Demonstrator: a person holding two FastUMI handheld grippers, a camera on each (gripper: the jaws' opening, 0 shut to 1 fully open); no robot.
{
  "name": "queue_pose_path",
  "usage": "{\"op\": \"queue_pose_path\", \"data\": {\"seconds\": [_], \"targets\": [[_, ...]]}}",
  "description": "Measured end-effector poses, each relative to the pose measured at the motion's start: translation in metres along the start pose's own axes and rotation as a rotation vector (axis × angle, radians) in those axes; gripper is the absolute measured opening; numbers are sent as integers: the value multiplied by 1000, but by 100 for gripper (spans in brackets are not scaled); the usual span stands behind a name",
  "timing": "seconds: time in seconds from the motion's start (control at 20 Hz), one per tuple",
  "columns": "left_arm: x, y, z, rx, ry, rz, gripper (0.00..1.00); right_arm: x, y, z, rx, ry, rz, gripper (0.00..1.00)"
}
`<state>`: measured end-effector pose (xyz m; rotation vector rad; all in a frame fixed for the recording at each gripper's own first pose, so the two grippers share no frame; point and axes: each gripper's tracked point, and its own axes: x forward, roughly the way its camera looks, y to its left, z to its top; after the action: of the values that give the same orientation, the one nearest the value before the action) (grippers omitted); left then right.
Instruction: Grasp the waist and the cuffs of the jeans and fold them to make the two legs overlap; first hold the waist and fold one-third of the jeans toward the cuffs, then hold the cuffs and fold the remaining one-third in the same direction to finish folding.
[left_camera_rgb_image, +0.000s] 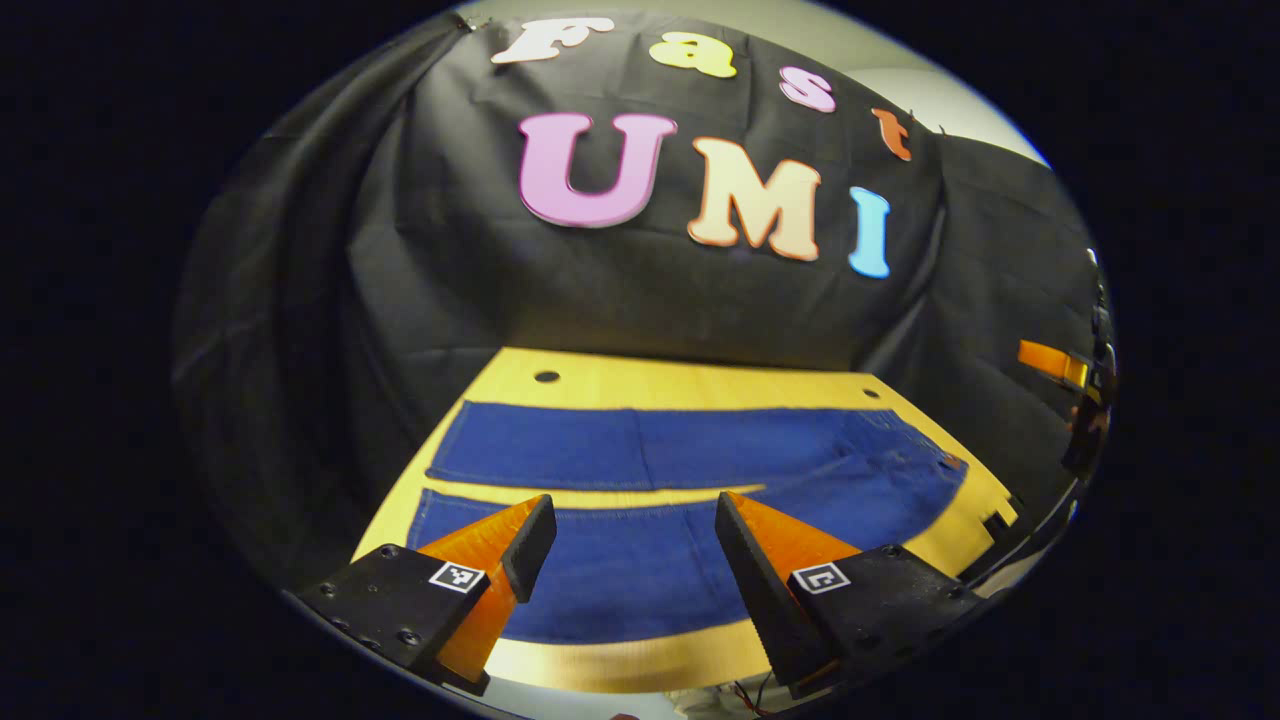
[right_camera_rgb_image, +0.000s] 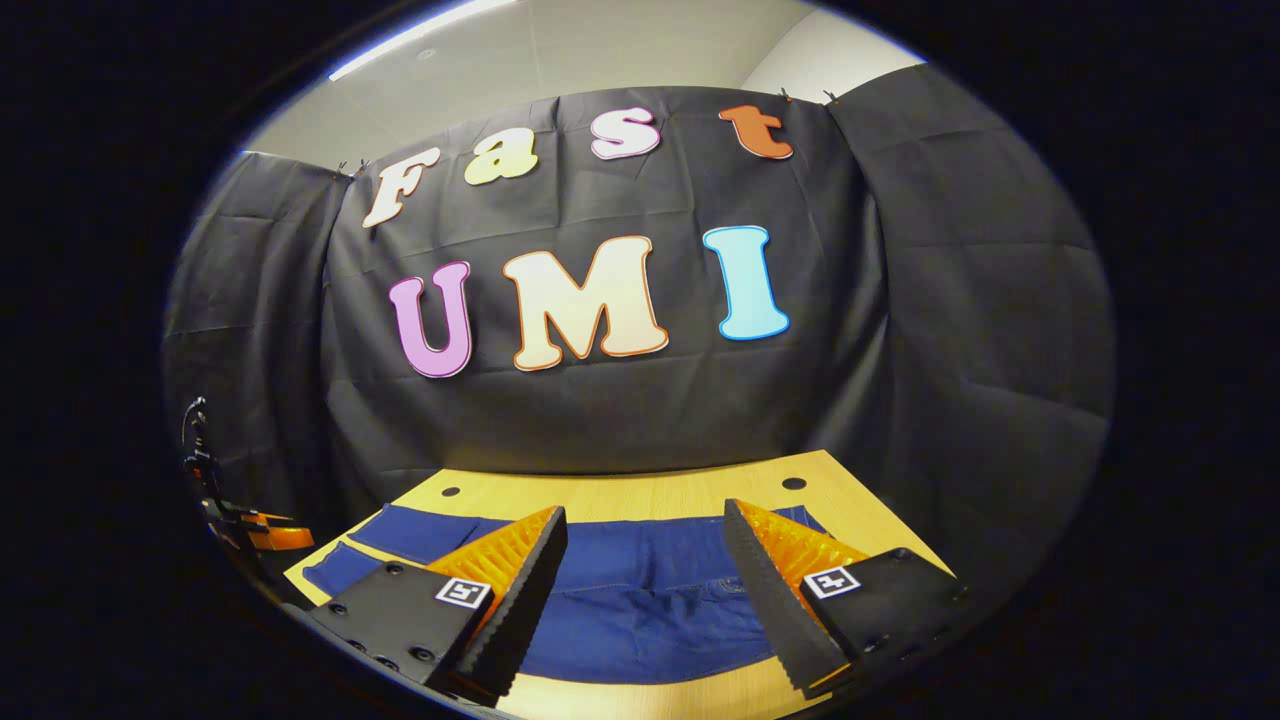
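Dark blue jeans lie flat on the wooden table, legs side by side with a narrow gap between them, cuffs at the left and waist at the right. My left gripper hovers open above the near leg, nothing between its fingers. In the right gripper view the jeans spread across the table, the waist part under my right gripper, which is open and empty above the cloth. The other gripper shows at the far left edge.
Two round holes mark the table's far corners. The black cloth wall hangs close behind the table. The table's right edge has a notched corner. The right gripper sits far right in the left gripper view.
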<state>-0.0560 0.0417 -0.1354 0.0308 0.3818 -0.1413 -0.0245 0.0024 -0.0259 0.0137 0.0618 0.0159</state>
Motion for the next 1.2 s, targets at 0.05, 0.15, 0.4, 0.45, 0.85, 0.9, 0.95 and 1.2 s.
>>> {"op": "queue_pose_path", "data": {"seconds": [0.05, 0.15, 0.4, 0.45, 0.85, 0.9, 0.95, 1.2], "targets": [[0, 1, -16, 22, 52, -37, 95, -1, 1, -3, -1, 11, 2, 98], [-1, 12, -45, 108, 162, -83, 96, -7, 7, -10, -15, 33, 8, 97], [-12, 28, -102, 299, 425, -267, 96, -16, 20, -28, -37, 87, 34, 98], [-14, 31, -109, 325, 474, -301, 96, -17, 22, -32, -23, 98, 37, 98], [-13, 100, -159, 626, 758, -323, 94, -23, 15, -51, 104, 145, -4, 97], [-14, 104, -159, 655, 773, -329, 94, -25, 12, -55, 116, 152, -18, 98], [-13, 105, -161, 683, 787, -340, 94, -26, 9, -58, 123, 161, -30, 97], [-9, 115, -171, 757, 850, -363, 93, -29, 3, -67, 129, 186, -53, 98]]}}
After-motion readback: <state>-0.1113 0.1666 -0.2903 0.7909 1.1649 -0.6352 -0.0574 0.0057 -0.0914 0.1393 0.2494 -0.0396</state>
